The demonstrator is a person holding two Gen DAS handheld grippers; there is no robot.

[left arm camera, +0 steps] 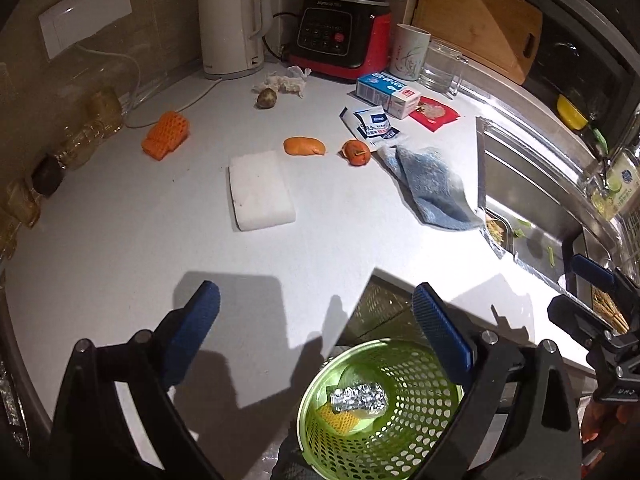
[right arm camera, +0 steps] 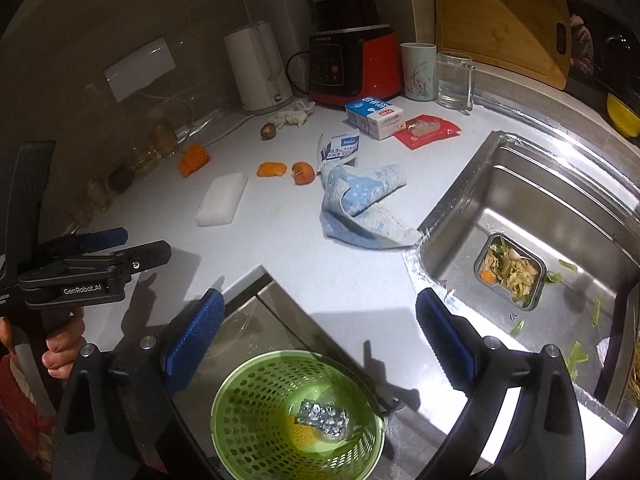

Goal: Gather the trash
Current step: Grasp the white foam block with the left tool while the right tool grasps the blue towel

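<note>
Trash already collected, a foil wad (left arm camera: 357, 397) and a yellow scrap, sits in the green basket (right arm camera: 256, 408) below the counter edge. We note both the left gripper (left arm camera: 316, 330) and right gripper (right arm camera: 320, 334) spread wide over it, empty. Drop step looks done. Next: reach for the orange peel (left arm camera: 304, 146) on the counter (left arm camera: 120, 240); approach low, close gently.

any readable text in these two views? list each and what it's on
"GenRobot.AI": side of the left gripper.
"9.9": torn white and blue packet.
Blender brand line: too blurred to read.
Milk carton, red packet, bottle label: print too small to read.
</note>
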